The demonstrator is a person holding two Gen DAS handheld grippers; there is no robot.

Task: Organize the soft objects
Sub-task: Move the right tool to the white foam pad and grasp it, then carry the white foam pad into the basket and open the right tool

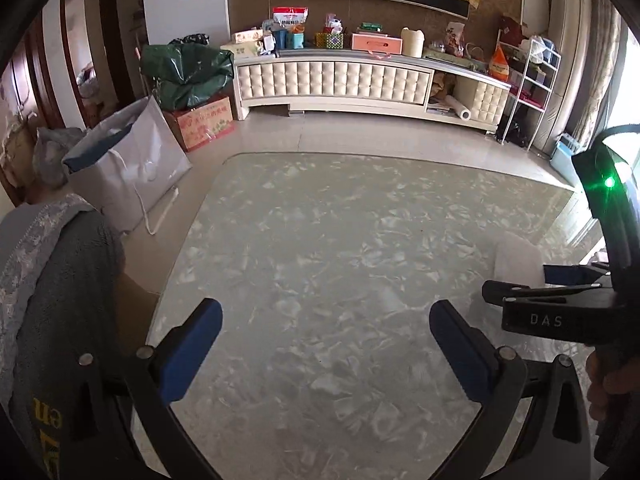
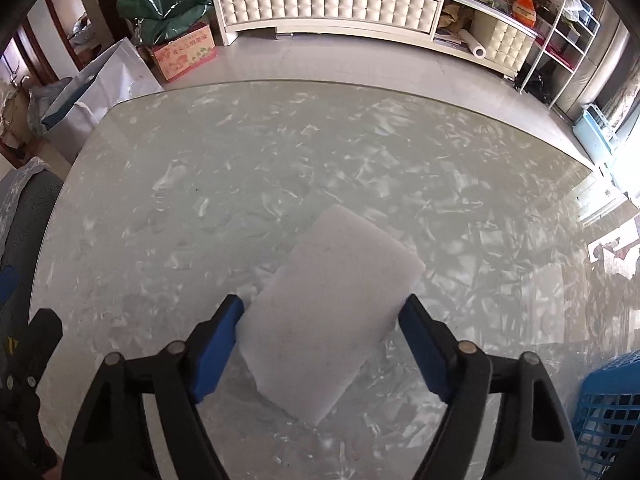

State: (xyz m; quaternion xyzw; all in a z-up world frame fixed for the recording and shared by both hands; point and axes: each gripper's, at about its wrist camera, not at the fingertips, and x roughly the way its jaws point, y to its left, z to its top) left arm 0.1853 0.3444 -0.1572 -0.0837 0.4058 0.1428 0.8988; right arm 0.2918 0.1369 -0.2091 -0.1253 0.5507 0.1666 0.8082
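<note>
In the left wrist view, the left gripper [image 1: 326, 334] has its fingers spread wide and nothing is between them, only the bare marbled table [image 1: 320, 220]. The white foam pad [image 1: 516, 256] shows pale, far to the right of the fingers and ahead of them, partly hidden by the right gripper [image 1: 520, 294]. A grey towel [image 1: 60, 280] hangs just outside the left finger. If this gripper swings left, I think the finger could catch the cloth and drag it.

In the right wrist view, the right gripper's fingers stand wide on both sides of the foam pad, which lies flat on the table and reaches forward past the fingertips. The left finger [image 2: 218, 344] looks to touch the pad's edge; the other one seems close by its corner. The pad lies turned against the fingers, so closing may twist or buckle it, and such soft foam can slip out. The blue basket [image 2: 612, 400] is low to the right of the right finger.
</note>
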